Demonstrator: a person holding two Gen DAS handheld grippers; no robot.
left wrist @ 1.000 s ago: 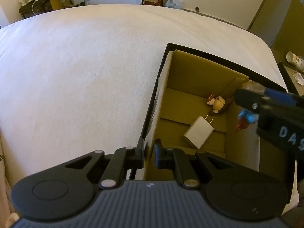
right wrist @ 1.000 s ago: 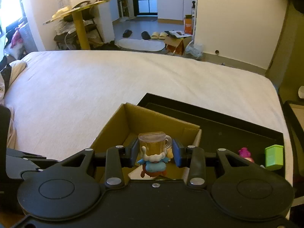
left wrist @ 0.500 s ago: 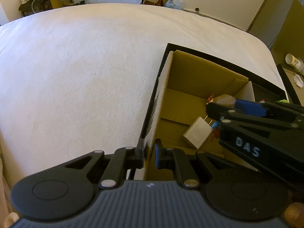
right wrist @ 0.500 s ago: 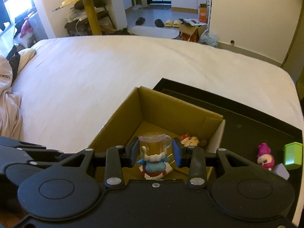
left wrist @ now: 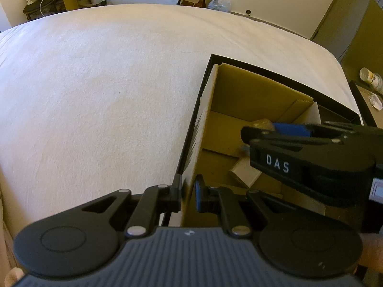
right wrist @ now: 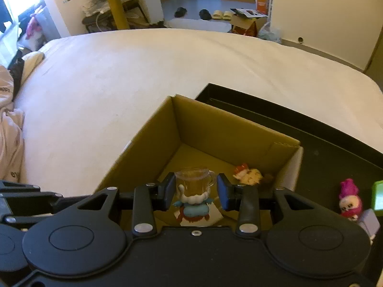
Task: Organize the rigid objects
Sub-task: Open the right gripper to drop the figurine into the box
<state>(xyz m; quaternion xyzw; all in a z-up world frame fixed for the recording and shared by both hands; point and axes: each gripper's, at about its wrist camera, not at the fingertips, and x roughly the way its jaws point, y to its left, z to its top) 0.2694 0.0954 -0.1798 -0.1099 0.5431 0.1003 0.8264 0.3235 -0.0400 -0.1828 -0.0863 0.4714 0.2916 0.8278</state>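
A brown cardboard box (left wrist: 251,95) stands in a black tray (right wrist: 323,148) on the white bed. My left gripper (left wrist: 188,192) is shut on the box's near left wall. My right gripper (right wrist: 195,191) hangs inside the box, shut on a small figurine (right wrist: 194,203) with a clear mug on top and a blue body. In the left wrist view the right gripper (left wrist: 263,129) covers much of the box floor. A white charger (left wrist: 244,172) lies below the figurine. A small doll (right wrist: 249,175) lies at the box's far right corner.
A pink toy (right wrist: 349,198) and a green cube (right wrist: 378,195) sit in the tray right of the box. The white bed (left wrist: 95,95) stretches left and beyond. Crumpled clothes (right wrist: 9,129) lie at the bed's left edge. A can (left wrist: 369,77) stands off the bed's right side.
My right gripper has sunk into the box with the figurine and moved left across the left wrist view, now hiding the doll and part of the charger. The left gripper has kept still.
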